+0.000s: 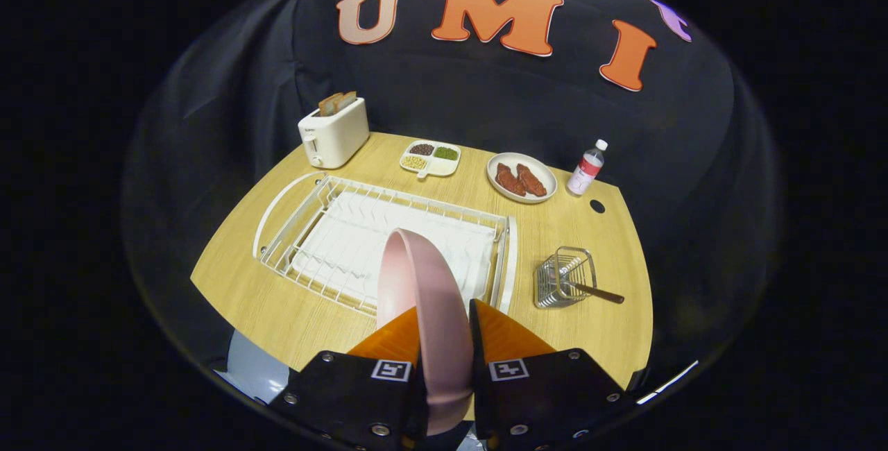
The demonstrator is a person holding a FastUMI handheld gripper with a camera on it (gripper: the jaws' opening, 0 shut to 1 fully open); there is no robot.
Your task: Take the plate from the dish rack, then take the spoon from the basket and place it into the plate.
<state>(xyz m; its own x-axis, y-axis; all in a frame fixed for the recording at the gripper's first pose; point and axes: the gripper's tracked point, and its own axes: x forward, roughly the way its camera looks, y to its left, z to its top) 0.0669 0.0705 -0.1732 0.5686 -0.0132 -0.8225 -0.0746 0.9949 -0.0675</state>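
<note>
A: Where do we hold the plate?

B: We hold the pink plate on edge between the two orange fingers of the gripper. The jaws are narrow, one pad pressed to each face of the plate. The plate appears lifted clear of the dish rack, which lies just beyond it on the table, its wires bare.

A: And the spoon?

B: The spoon rests in the wire basket, to the right of the dish rack, with its handle pointing out over the basket's rim and away from the rack.

A: What lies farther out?

B: Behind the dish rack we see a toaster, a divided dish, a plate of meat and a bottle, all well apart from the rack.

A: What could go wrong from here?

B: We judge three risks. The grip is on the rim only, so a tilted plate may pivot or slip between the pads. If we lower it too near the rack, its edge may catch the frame. If we set it down beside the basket without care, it may knock the basket and shift the spoon.
</note>
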